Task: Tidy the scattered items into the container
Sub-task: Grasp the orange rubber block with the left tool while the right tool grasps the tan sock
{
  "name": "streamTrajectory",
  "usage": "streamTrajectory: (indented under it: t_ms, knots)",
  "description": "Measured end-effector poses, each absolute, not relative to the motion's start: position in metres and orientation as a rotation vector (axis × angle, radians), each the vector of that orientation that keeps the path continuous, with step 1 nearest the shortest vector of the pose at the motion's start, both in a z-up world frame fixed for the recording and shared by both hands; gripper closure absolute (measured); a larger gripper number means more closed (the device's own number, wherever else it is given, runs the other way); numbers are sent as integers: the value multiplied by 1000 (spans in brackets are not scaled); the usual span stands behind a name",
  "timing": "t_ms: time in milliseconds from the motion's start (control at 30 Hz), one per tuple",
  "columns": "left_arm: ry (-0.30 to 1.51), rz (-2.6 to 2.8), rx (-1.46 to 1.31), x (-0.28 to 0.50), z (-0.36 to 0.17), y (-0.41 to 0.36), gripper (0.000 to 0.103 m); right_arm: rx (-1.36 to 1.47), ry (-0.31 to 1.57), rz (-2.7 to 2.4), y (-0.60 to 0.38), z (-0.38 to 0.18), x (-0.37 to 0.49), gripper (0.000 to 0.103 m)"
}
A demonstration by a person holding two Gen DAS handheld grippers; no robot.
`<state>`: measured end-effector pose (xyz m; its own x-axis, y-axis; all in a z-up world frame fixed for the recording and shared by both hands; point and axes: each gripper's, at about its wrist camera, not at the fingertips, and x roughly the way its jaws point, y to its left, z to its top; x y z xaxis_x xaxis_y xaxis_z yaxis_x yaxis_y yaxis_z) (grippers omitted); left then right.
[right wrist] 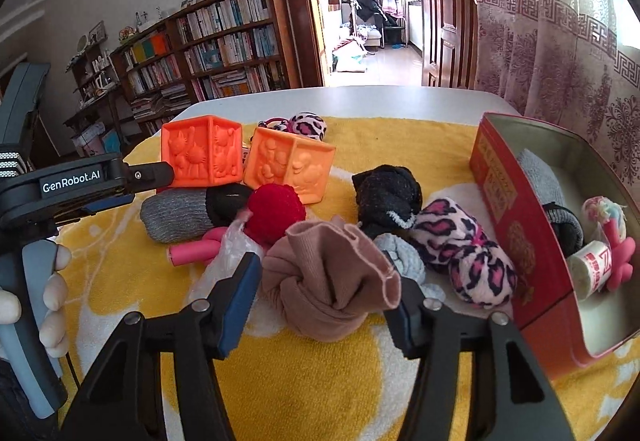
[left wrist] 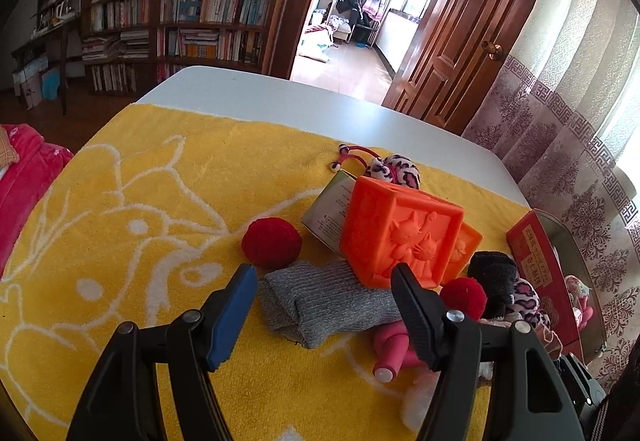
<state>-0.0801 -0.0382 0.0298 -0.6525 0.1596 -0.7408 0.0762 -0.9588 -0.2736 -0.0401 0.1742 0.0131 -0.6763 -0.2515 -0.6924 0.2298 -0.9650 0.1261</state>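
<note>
Socks, blocks and balls lie scattered on the yellow towel (right wrist: 320, 381) over the bench (right wrist: 380, 101), and the red tin container (right wrist: 516, 241) stands at 3 o'clock of the pile, already with some items inside. The right claw (right wrist: 328, 305) has its jaws around the rolled beige sock (right wrist: 328, 281), the pads touching its two sides, so it grips the sock. The left claw (left wrist: 324, 317) stands about half open over the grey sock (left wrist: 320, 301), its right finger (left wrist: 412, 305) against the orange block (left wrist: 400, 237), holding nothing.
</note>
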Motion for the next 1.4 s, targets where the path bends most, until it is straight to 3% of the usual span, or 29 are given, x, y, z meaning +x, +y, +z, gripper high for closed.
streamTrajectory:
  t_ms: [300, 667, 700, 767, 1100, 1400]
  knots:
    - [-368, 2777, -1220, -79, 42, -19, 32, 1077, -140, -2673, 191, 17, -38, 76]
    - [-132, 2850, -1266, -121, 40, 18, 32, 1044, -216, -2656, 200, 22, -33, 79]
    - [-137, 2856, -1277, -124, 37, 18, 33, 1041, -222, -2656, 201, 22, -33, 79]
    - [-175, 2841, -1272, -126, 34, 16, 45, 1036, -233, -2657, 203, 23, -33, 79]
    - [-254, 2849, -1187, -111, 47, 5, 47, 977, -280, -2672, 211, 29, -30, 79]
    - [-263, 2842, -1050, -90, 79, 13, 47, 889, -336, -2689, 221, 46, -23, 89]
